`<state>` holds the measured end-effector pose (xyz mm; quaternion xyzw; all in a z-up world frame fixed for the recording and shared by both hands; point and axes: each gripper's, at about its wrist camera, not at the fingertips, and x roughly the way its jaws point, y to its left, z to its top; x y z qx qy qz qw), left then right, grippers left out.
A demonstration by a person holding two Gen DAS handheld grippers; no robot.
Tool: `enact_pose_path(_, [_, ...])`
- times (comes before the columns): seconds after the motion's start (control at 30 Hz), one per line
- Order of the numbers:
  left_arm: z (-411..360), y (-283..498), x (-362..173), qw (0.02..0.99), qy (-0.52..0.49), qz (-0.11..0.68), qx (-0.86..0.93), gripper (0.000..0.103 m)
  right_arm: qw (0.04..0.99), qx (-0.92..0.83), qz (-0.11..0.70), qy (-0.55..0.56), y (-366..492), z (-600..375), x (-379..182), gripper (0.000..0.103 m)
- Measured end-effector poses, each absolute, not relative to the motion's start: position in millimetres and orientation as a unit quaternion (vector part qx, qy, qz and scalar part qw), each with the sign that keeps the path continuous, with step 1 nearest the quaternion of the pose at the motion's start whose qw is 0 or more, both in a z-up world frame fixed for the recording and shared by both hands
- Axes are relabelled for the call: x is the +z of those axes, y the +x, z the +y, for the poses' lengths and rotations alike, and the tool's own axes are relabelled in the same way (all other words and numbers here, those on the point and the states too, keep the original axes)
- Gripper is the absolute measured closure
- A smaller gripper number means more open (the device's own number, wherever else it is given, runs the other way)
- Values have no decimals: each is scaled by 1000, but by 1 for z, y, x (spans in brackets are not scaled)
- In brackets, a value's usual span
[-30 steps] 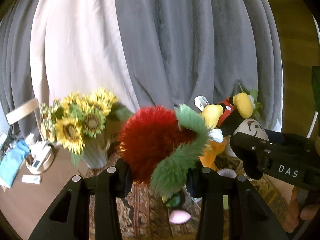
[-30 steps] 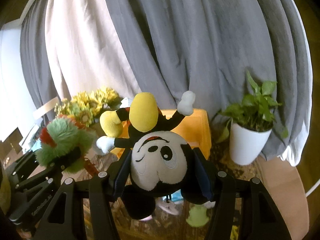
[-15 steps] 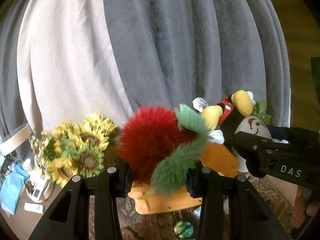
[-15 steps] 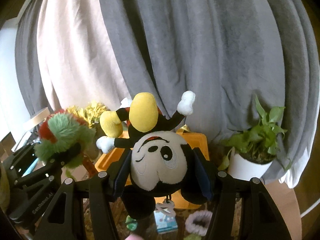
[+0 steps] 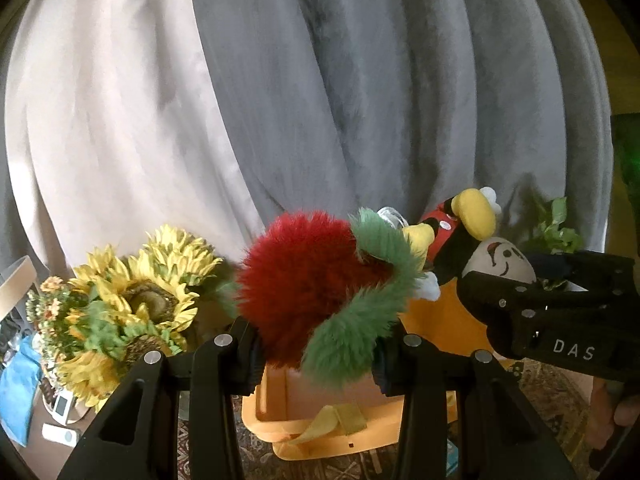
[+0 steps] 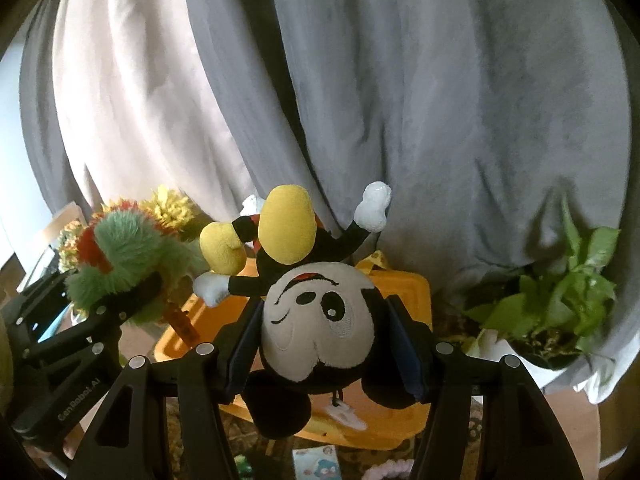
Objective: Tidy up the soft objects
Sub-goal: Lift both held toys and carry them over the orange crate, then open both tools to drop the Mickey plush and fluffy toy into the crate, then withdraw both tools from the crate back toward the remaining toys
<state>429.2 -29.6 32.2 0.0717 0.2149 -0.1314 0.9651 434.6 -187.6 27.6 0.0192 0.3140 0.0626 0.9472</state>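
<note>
— Left view?
— My left gripper (image 5: 316, 354) is clamped on the red-and-green fuzzy toy (image 5: 320, 292), held above the orange bin (image 5: 340, 432), sunflowers (image 5: 132, 304) alongside.
— Right view?
— My right gripper (image 6: 320, 344) squeezes the upside-down mouse plush (image 6: 316, 320) over that bin (image 6: 400, 292), near a potted plant (image 6: 560, 300).

Grey curtains (image 5: 400, 100) hang in heavy folds ahead of me beside a paler cream drape (image 5: 120, 120), daylight glowing through it. Below, sunflowers (image 5: 132, 300) stand at my left, a potted green plant (image 6: 560, 300) at my right, over a patterned rug (image 5: 552, 400).
</note>
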Motion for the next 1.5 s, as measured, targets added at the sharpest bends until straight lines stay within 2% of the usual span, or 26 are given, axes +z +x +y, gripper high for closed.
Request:
enact_pose_path(0.5, [-45, 504, -21, 935, 90, 314, -137, 61, 906, 77, 416, -1, 508, -189, -33, 42])
enact_pose_path(1.0, [-56, 554, -83, 881, 108, 430, -166, 59, 857, 81, 509, -19, 538, -188, -83, 41])
enact_pose_path(1.1, [-57, 555, -90, 872, 116, 444, -171, 52, 850, 83, 520, -28, 540, -185, -87, 40])
enact_pose_path(1.17, [-58, 553, -94, 866, 125, 452, -172, 41, 845, 83, 528, -32, 541, -183, -90, 40])
enact_pose_path(1.27, [-59, 554, -95, 865, 128, 454, -168, 30, 844, 75, 529, -44, 541, -182, -91, 38])
enact_pose_path(1.33, [-59, 554, -94, 867, 130, 452, -161, 29, 847, 75, 525, -40, 540, -183, -88, 35])
enact_pose_path(1.5, [-54, 549, -87, 872, 121, 450, -150, 26, 859, 58, 508, -26, 535, -189, -73, 35])
